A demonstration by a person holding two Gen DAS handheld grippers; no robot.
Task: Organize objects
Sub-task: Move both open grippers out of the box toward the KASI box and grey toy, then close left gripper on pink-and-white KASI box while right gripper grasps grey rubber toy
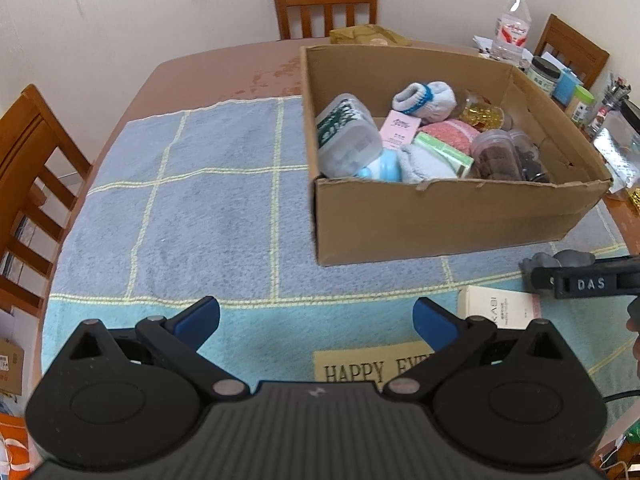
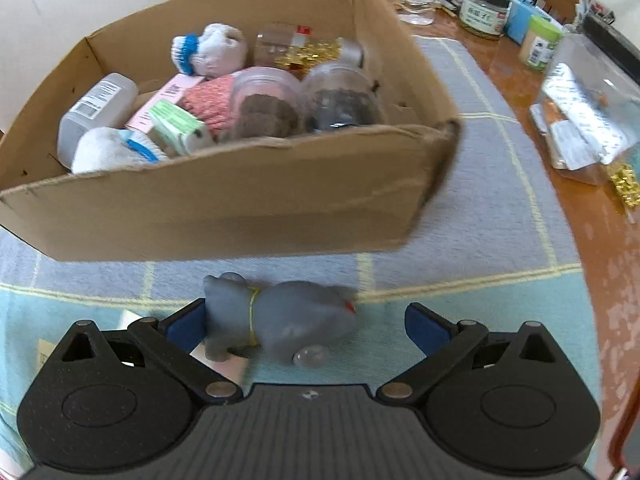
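One squishy-looking grey animal toy [image 2: 276,320] between wide-apart right gripper [image 2: 304,330] fingers, prob light & rubbery (grab mid-body), left gripper [image 1: 316,322] spread too w/ nothing in it.

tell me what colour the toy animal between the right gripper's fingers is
Grey, with a thin yellow band round its neck: the toy animal shows best in the right wrist view.

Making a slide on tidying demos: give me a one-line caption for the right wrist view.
Open right gripper around a grey toy animal on the towel, before a filled cardboard box.
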